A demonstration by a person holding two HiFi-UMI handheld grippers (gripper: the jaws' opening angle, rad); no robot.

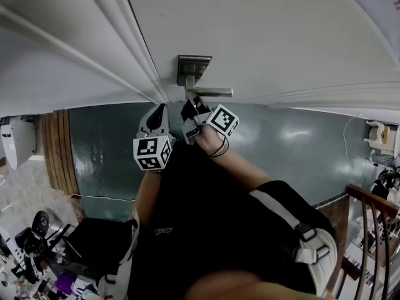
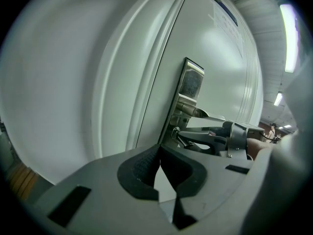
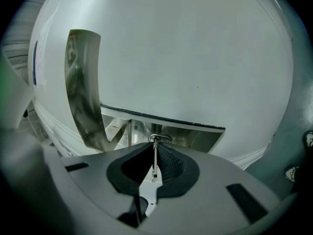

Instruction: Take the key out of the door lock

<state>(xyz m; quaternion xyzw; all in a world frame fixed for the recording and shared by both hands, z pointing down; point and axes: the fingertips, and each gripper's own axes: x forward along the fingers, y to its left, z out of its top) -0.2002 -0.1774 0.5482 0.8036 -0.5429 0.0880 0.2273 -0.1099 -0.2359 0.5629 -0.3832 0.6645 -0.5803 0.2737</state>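
Observation:
A steel lock plate (image 1: 192,67) with a lever handle (image 1: 211,92) sits on the white door (image 1: 262,36). My right gripper (image 1: 190,108) is just under the handle, shut on the key (image 3: 154,160). The key shows as a thin metal strip edge-on between the pads, with a small ring (image 3: 160,138) at its far end by the plate. In the left gripper view, the key (image 2: 177,133) lies at the foot of the lock plate (image 2: 188,89); its blade is hidden. My left gripper (image 1: 159,112) hangs beside the right one, left of the plate, shut on nothing (image 2: 160,151).
The door frame's mouldings (image 1: 134,49) run left of the lock. Below lies a grey-green floor (image 1: 294,149), with a wooden railing (image 1: 369,211) at the right and cluttered gear (image 1: 37,242) at the lower left. A white box (image 1: 17,141) hangs at the left.

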